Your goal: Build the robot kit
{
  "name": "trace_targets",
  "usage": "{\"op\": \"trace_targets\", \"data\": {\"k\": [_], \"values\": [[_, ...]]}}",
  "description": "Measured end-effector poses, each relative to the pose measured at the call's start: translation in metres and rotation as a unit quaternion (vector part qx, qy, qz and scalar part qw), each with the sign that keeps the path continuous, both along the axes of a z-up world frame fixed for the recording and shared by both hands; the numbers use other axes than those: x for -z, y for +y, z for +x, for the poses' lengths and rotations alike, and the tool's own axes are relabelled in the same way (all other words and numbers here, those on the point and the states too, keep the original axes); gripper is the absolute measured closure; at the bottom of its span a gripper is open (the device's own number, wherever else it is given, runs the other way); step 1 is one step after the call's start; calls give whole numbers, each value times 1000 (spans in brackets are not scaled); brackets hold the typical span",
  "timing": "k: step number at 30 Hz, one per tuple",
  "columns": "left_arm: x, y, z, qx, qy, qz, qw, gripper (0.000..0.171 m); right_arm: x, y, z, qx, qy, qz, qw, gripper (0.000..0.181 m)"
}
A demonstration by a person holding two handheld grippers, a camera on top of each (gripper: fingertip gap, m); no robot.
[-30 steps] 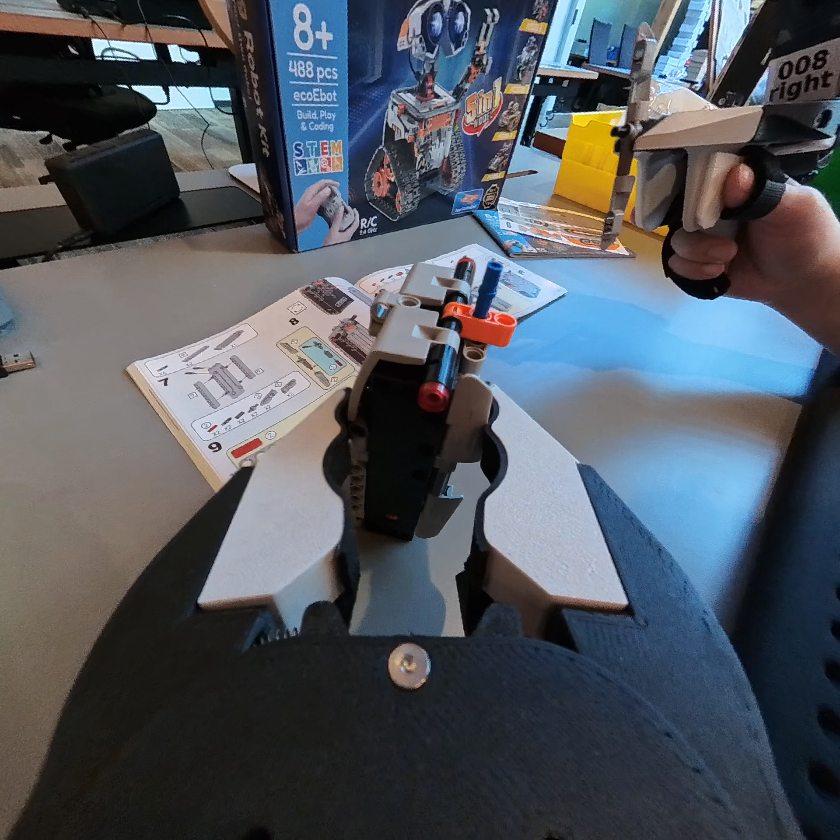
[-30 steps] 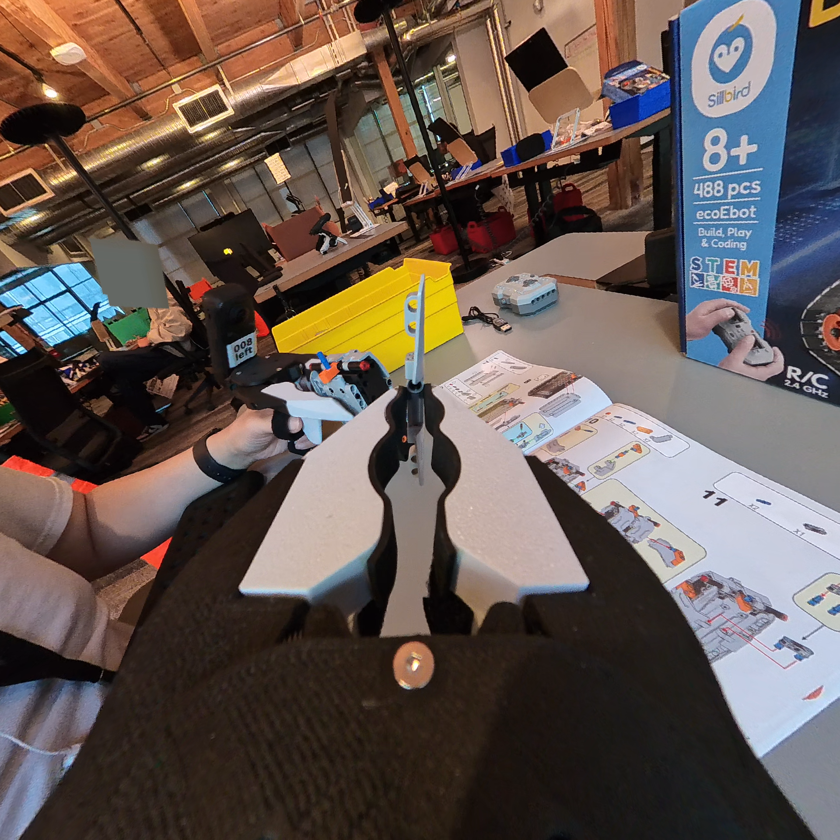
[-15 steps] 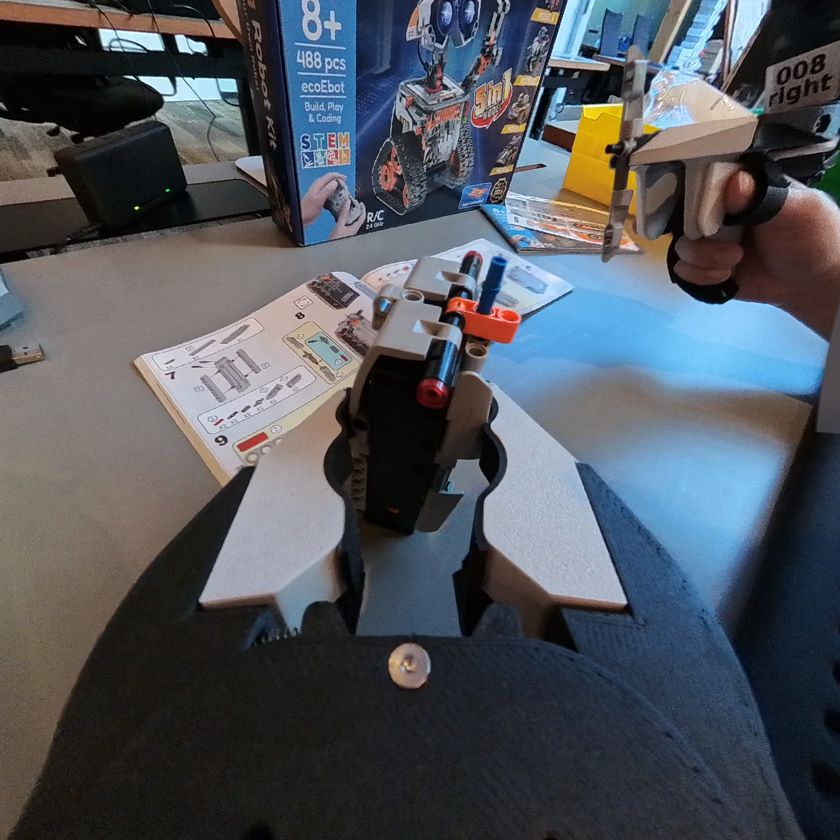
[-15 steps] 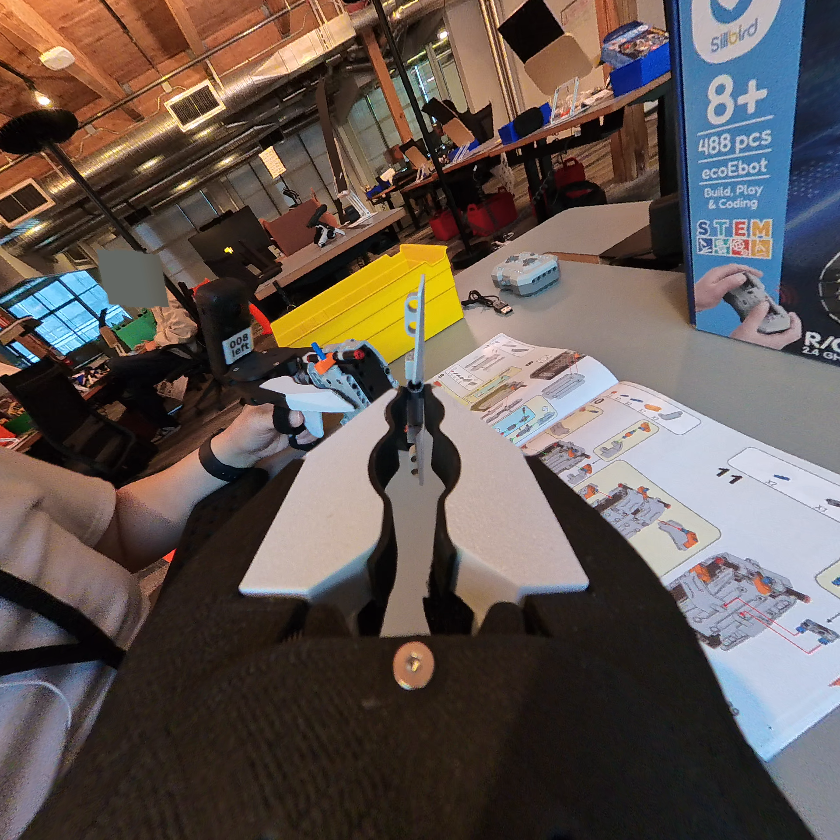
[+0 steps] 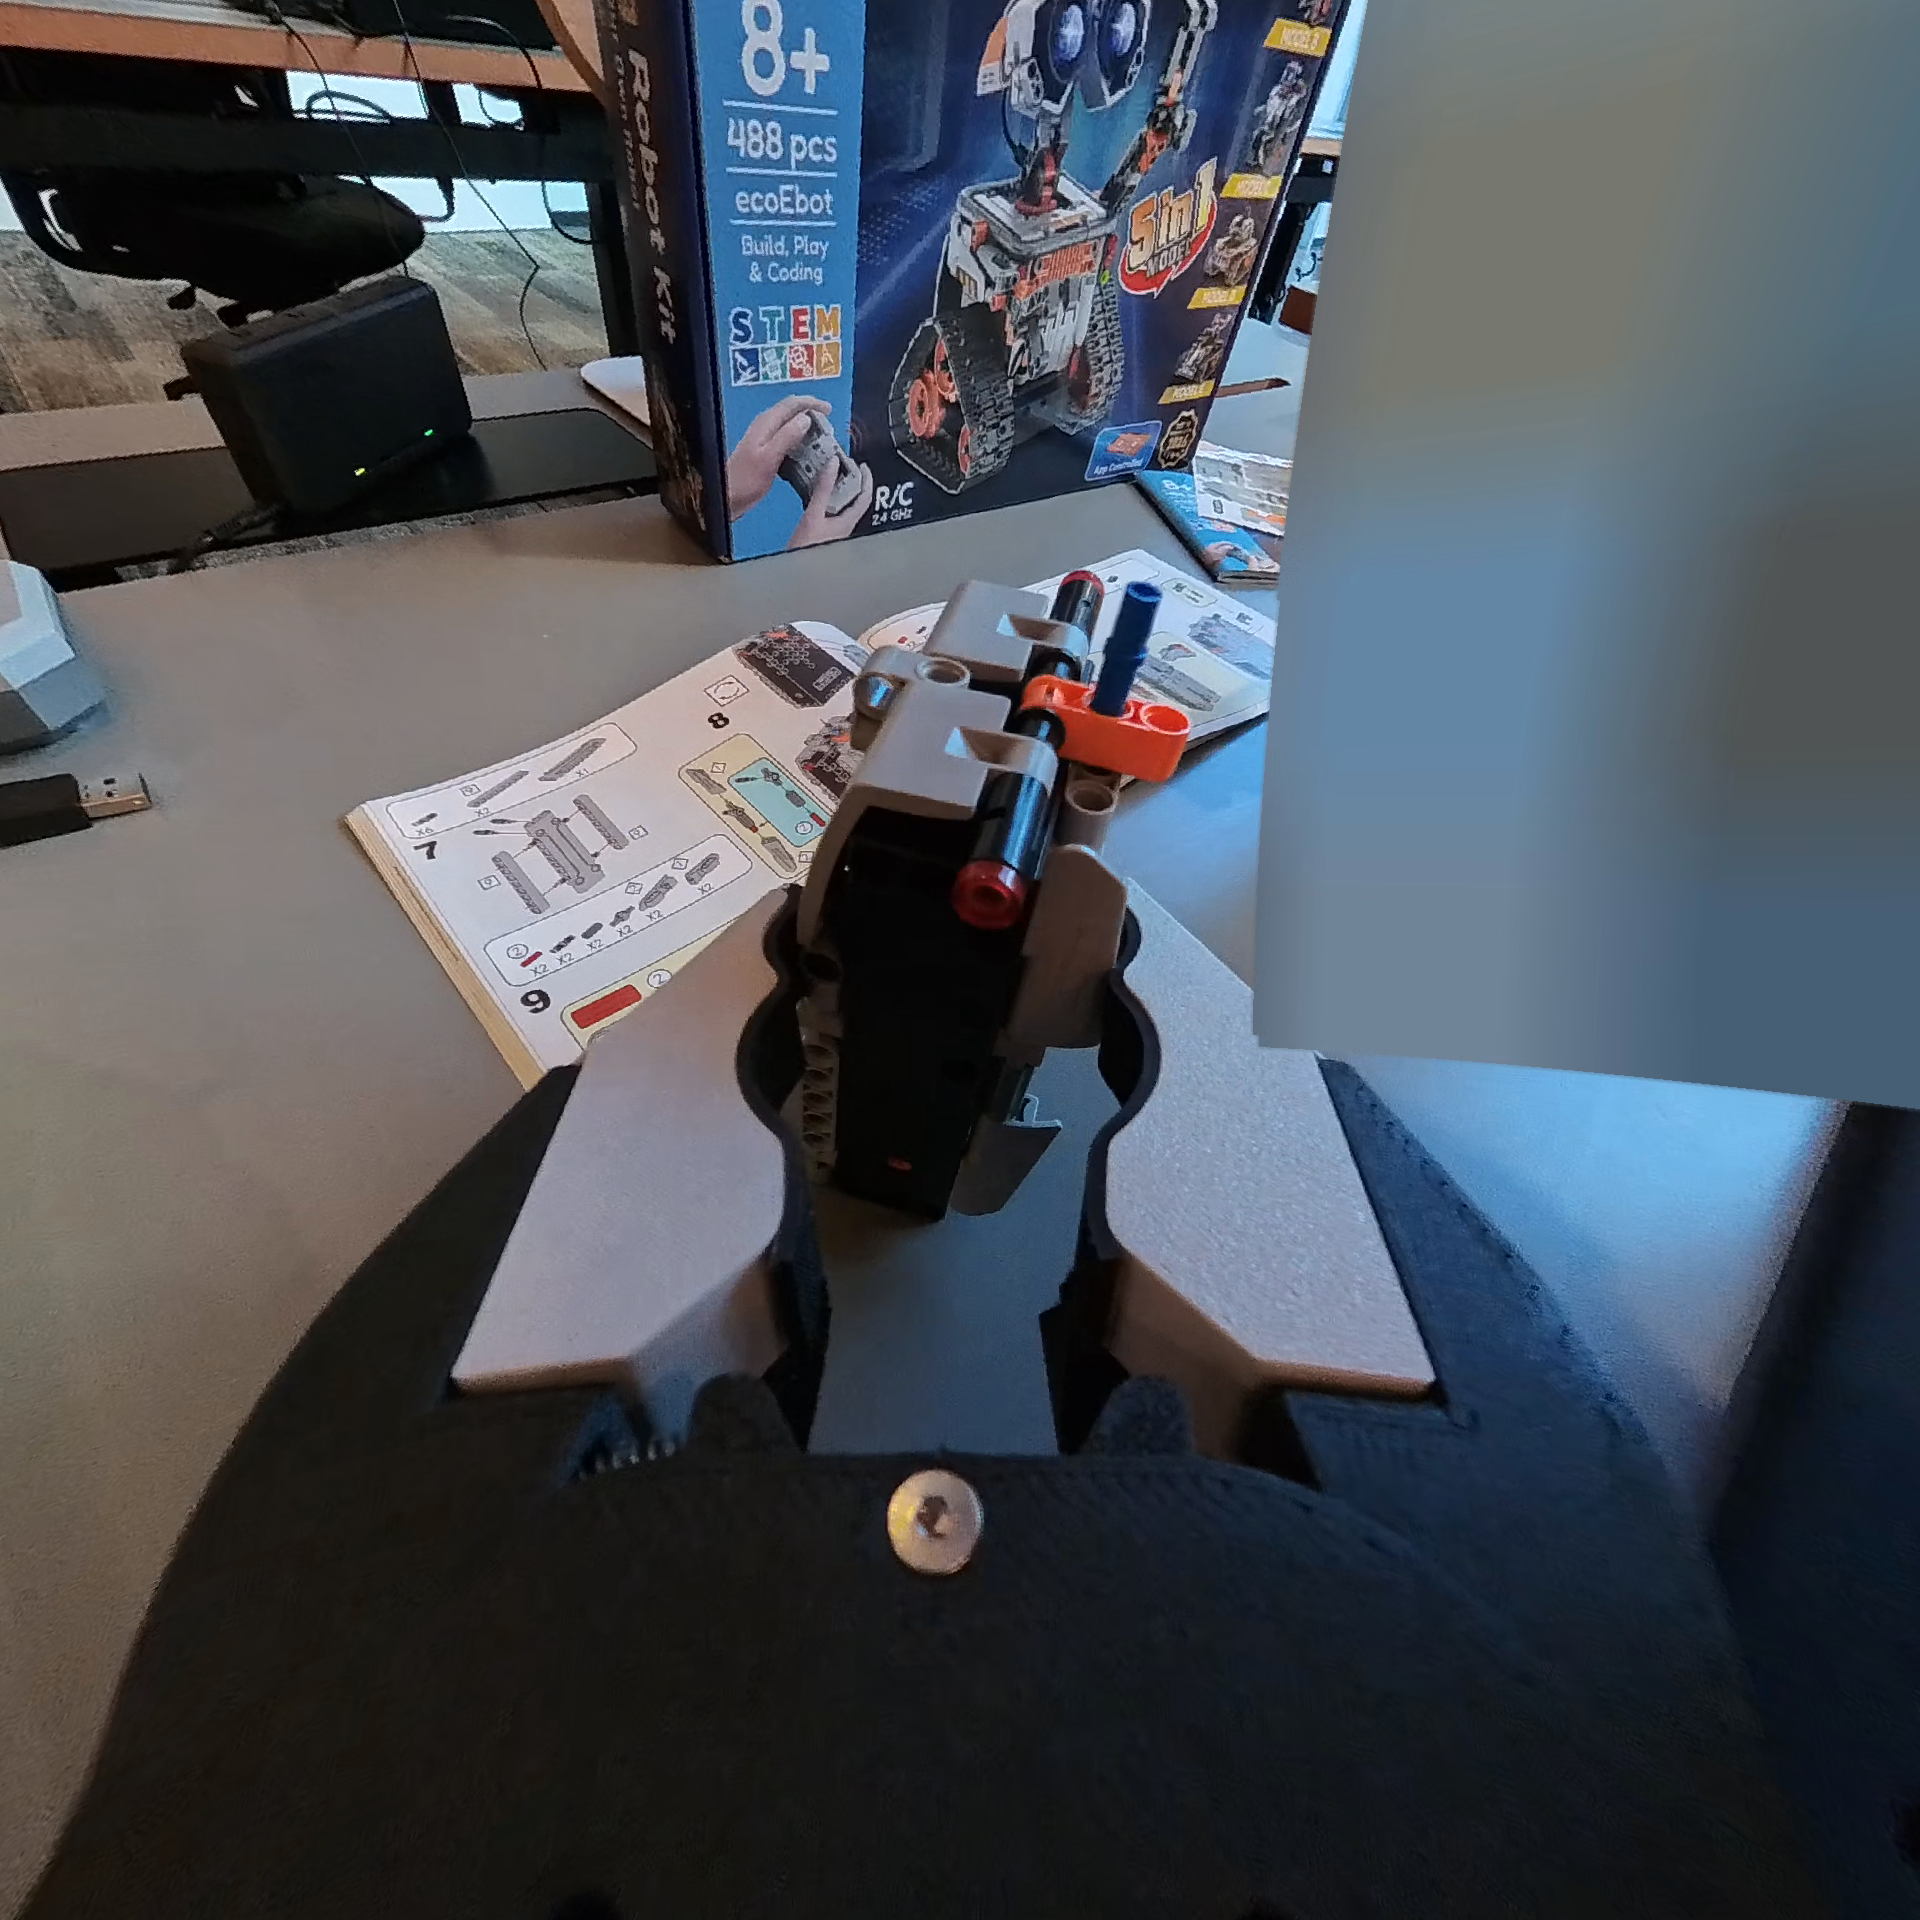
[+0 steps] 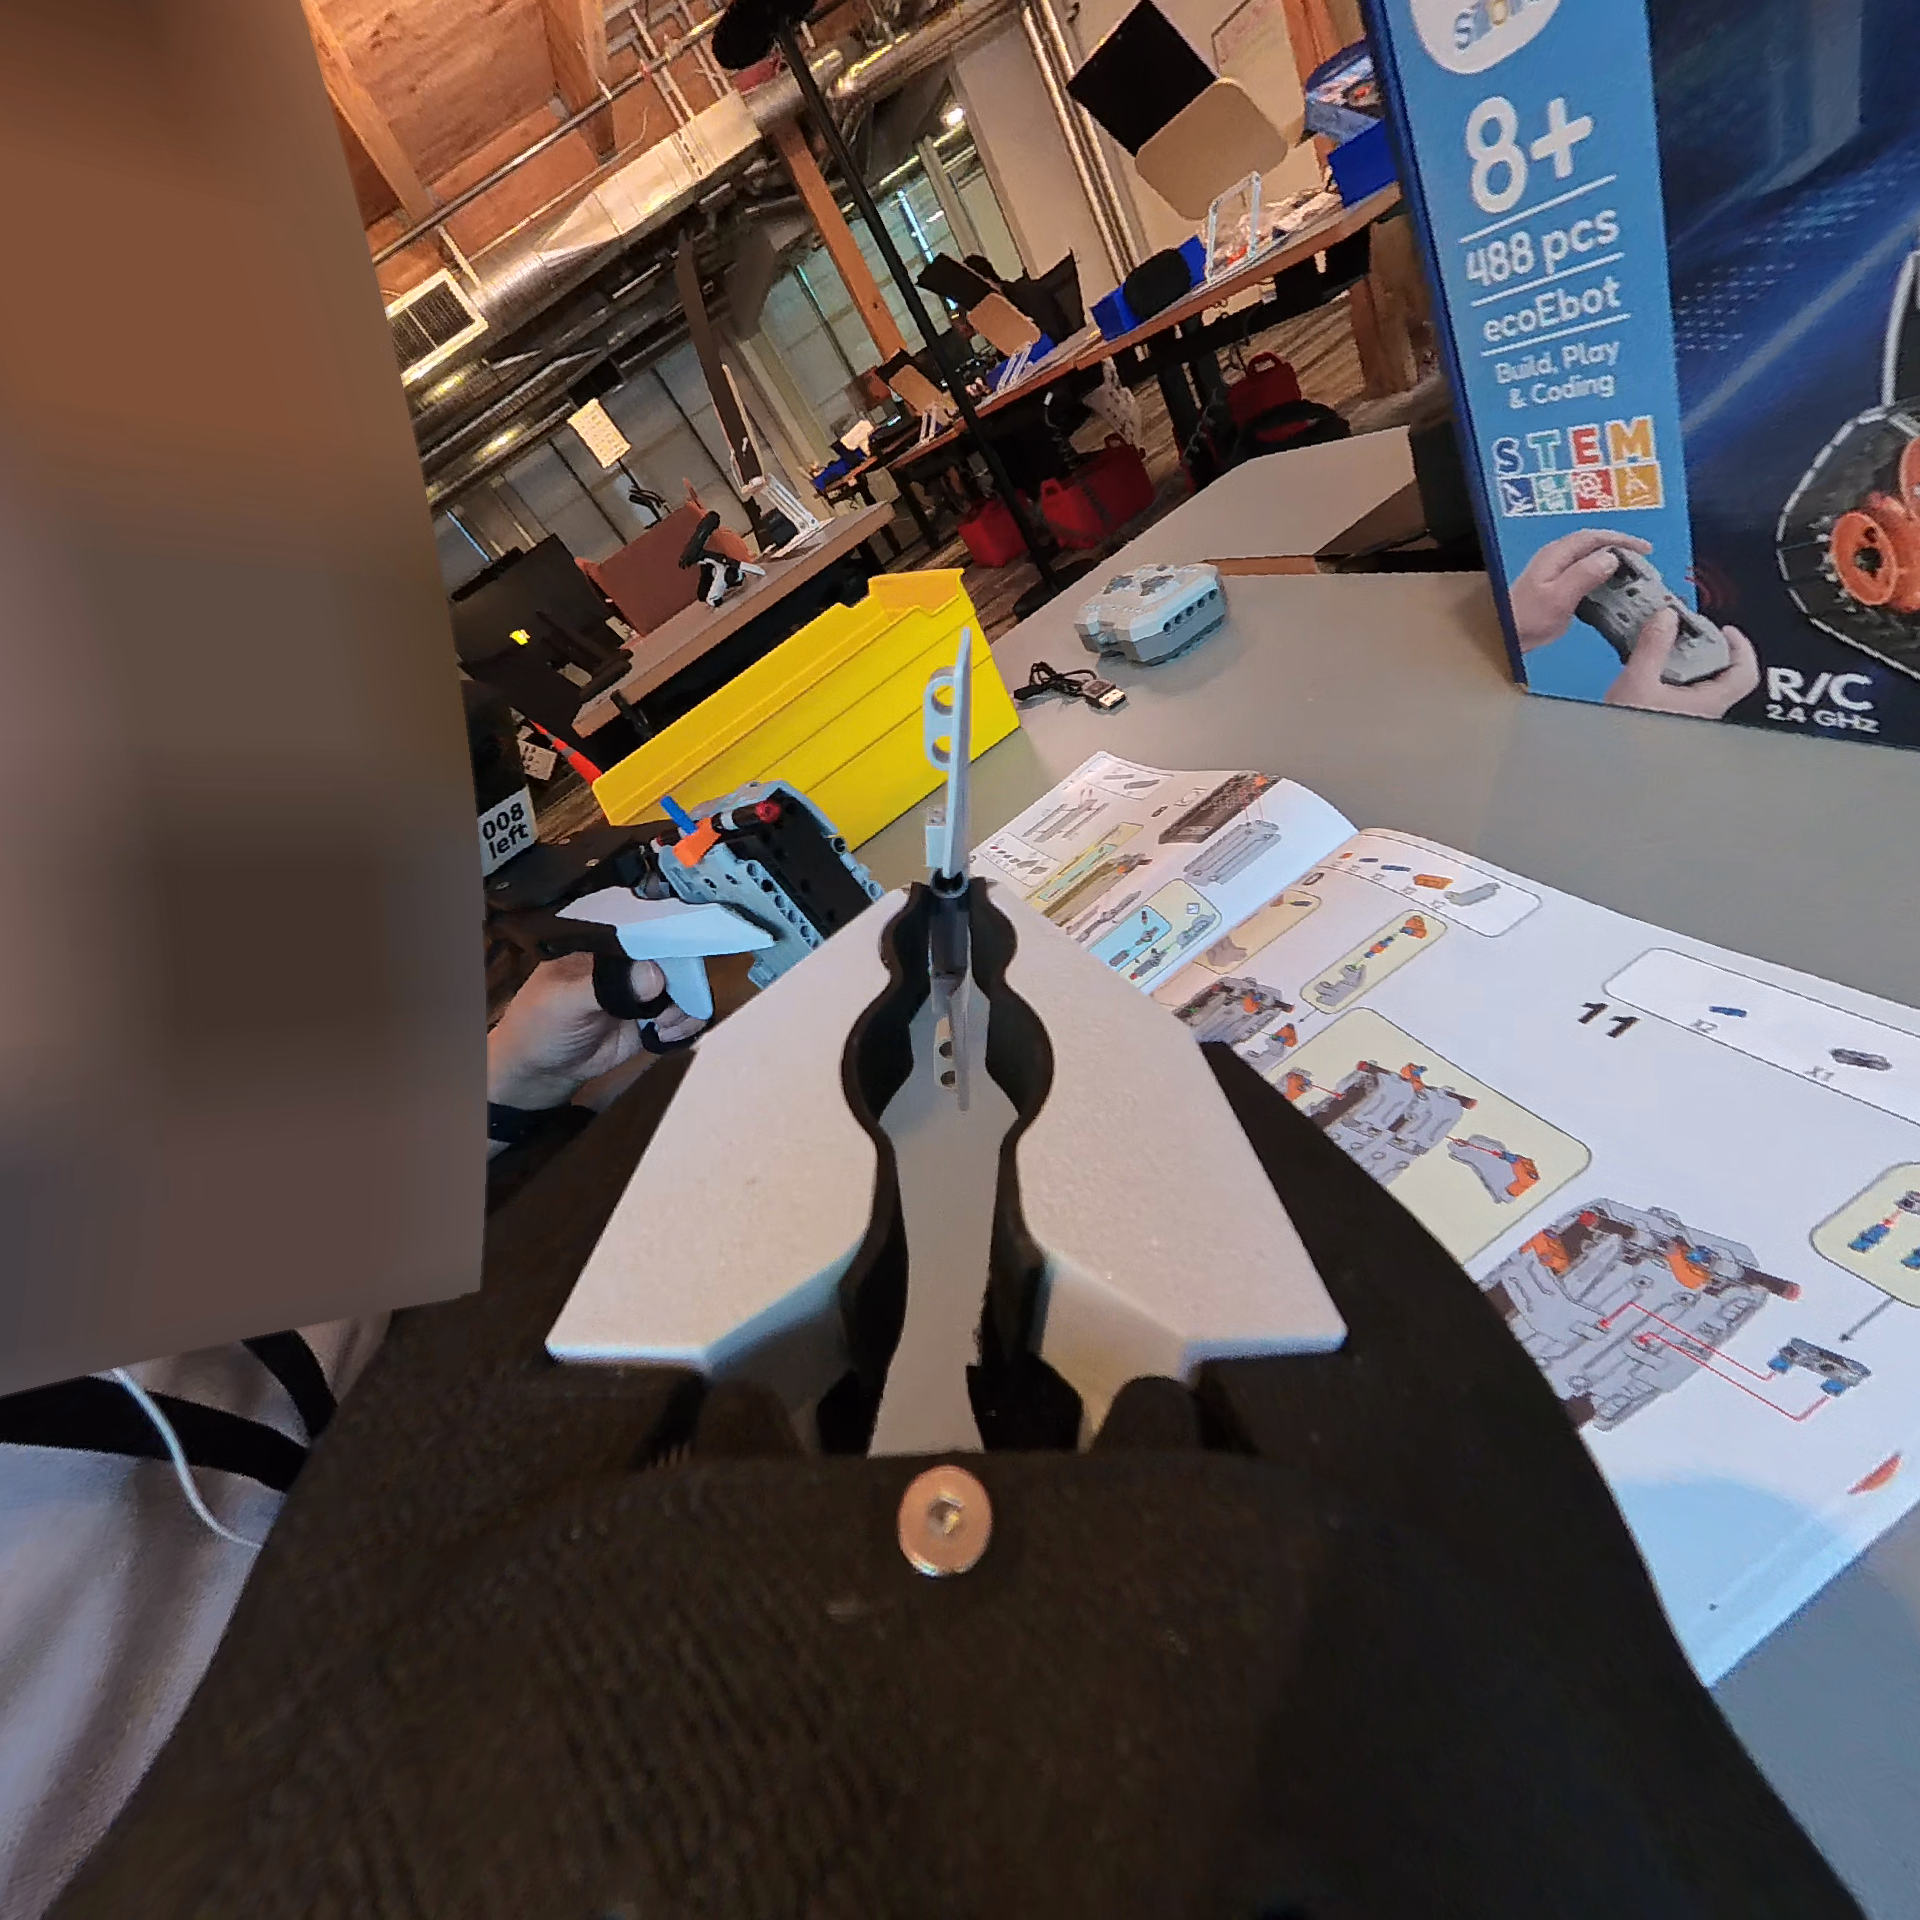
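Between the fingers of the left hand-held gripper (image 5: 940,997), a grey and black brick assembly (image 5: 935,935) is clamped, the jaws parted only by its width. Its long axis runs forward along the fingers, tilted upward. A black axle with red ends (image 5: 1023,790) lies along its top; an orange connector (image 5: 1117,727) with an upright blue pin (image 5: 1127,639) sits near the far end. The right hand-held gripper (image 6: 951,935) is nearly closed on a thin grey beam (image 6: 954,790), held edge-on and pointing up and away. Beneath both, an open manual (image 5: 582,842) lies flat on the worktop (image 5: 260,675). Beyond it stands a blue kit box (image 5: 935,260). In the right wrist view, a yellow bin (image 6: 821,717), a grey controller (image 6: 1148,613) and a USB cable (image 6: 1070,691) lie farther off.
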State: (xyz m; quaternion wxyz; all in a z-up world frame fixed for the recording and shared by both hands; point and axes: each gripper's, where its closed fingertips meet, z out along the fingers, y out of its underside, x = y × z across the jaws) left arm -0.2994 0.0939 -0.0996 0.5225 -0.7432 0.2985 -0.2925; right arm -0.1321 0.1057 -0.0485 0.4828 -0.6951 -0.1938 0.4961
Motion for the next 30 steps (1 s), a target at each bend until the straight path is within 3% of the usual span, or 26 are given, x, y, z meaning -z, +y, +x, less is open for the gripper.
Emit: {"op": "trace_targets", "data": {"k": [4,8,11,13,16,19,21,26,30], "values": [[0,0,0,0,-7,-5,1000,117,5,3,1,4,-3,-7,1000,175],[-1,0,0,4,-29,-24,999,98,8,4,0,3,-4,-10,1000,175],[-6,-2,2,22,-70,-44,996,97,8,3,-4,-3,-6,-12,1000,175],[-8,-4,3,38,-87,-52,994,108,7,0,-9,-13,-5,-11,1000,176],[-4,-5,6,42,-67,-53,995,109,7,-12,-24,-38,-7,-17,999,175],[5,-7,12,52,-31,-61,996,96,5,-28,-42,-71,-3,-17,997,175],[7,-5,10,47,-21,-59,997,109,8,-37,-53,-90,-11,-21,996,175],[5,-6,9,58,-49,-83,994,113,14,-50,-69,-115,-30,-32,992,175],[-7,-14,21,84,-130,-160,975,114,-2,-51,-69,-117,11,-41,992,176]]}}
